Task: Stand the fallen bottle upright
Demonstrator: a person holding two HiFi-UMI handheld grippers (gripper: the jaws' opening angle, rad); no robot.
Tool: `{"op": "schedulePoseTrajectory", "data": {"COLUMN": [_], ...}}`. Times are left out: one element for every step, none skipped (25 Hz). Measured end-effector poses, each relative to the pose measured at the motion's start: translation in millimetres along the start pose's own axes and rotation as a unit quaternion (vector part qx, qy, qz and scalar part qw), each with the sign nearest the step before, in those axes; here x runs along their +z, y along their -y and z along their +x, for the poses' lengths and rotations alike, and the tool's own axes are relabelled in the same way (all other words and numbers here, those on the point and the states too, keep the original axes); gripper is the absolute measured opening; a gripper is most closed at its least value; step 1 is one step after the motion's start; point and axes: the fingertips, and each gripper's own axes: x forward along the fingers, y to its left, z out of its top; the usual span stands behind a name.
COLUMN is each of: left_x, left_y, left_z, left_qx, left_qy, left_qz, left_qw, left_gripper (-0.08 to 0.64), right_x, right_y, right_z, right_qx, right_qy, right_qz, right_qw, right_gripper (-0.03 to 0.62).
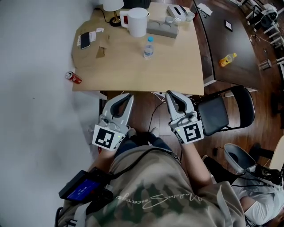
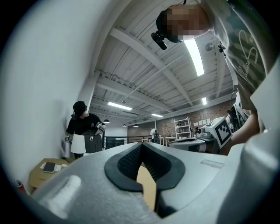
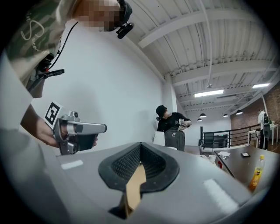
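Left gripper, right gripper: jaws closed | clear bottle: 1 upright | yellow bottle: 1

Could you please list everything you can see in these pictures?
light table: one, pale wood, ahead
water bottle: one, clear, blue cap, upright mid-table
jug: one, white, table's far side
lamp: one, white shade, far left
phone: one, dark, table's left
can: one, red, beside table's left near corner
dark table: one, brown, right
yellow bottle: one, on dark table
chair: one, black, right
left gripper, right gripper: two, grey, shut, empty
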Motion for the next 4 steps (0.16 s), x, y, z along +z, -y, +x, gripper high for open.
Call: {"op": "schedulePoseTrajectory", "data": {"left_x": [0.0,0.1,0.3,0.6], "left_y": [-0.5,-1.3,-2.1,-2.9], "left_z": [-1.0,-1.9,-2.7,-3.5], "left_qx": [0.000,0.000,0.001,0.002], "left_qy": [0.000,0.000,0.000,0.000], "left_qz": [0.000,0.000,-0.001,-0.001], "left_qw": [1.0000,1.0000,1.0000,1.0000], "left_gripper": [0.002,0.002,0.002,0.002], "right_x": [0.8,0.6,-0.2,-1.0], "right_y": [-2.1,-3.5,-4.5,-5.4], "right_z": [0.7,1.1,1.2,1.4], "right_qx": [0.000,0.000,0.000,0.000], "right_qy": [-0.002,-0.005,-0.008,-0.012], "right_qz": [0.004,0.006,0.007,0.008], "right_qw": [1.000,1.000,1.000,1.000], "right_gripper": [0.003,0.003,0.003,0.003]}}
